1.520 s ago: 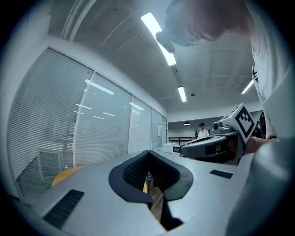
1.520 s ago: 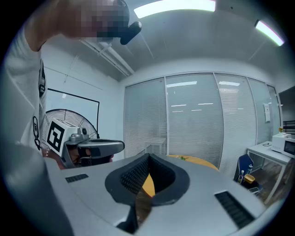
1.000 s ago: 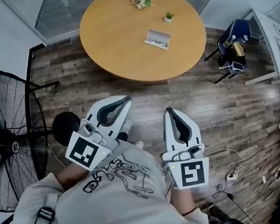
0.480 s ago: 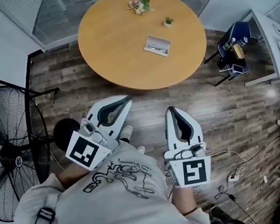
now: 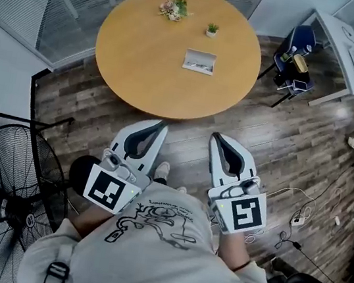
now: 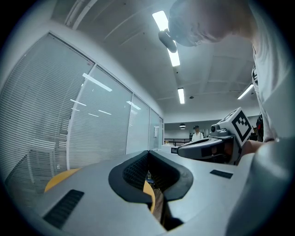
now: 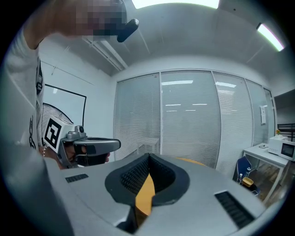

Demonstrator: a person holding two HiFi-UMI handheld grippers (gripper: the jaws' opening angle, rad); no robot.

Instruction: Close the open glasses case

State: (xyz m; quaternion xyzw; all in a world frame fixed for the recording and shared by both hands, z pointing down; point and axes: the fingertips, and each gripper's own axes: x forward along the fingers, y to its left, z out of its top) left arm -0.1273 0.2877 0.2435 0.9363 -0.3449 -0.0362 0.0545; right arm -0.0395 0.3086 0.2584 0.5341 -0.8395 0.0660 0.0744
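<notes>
The open glasses case, a pale rectangular box, lies right of centre on the round wooden table, far ahead of both grippers. My left gripper and right gripper are held side by side close to my body, over the wooden floor and short of the table's near edge. On each, the jaws meet at the tips with nothing between them. The left gripper view shows its shut jaws and the right gripper beside them. The right gripper view shows its shut jaws with the table's edge behind.
A bunch of flowers and a small potted plant stand at the table's far side. A large floor fan is at my left. A blue chair, a white desk and floor cables lie to the right.
The head view has shifted a little: the fan now sits lower in it and the table slightly further left. Both grippers keep the same shut pose in front of my body.
</notes>
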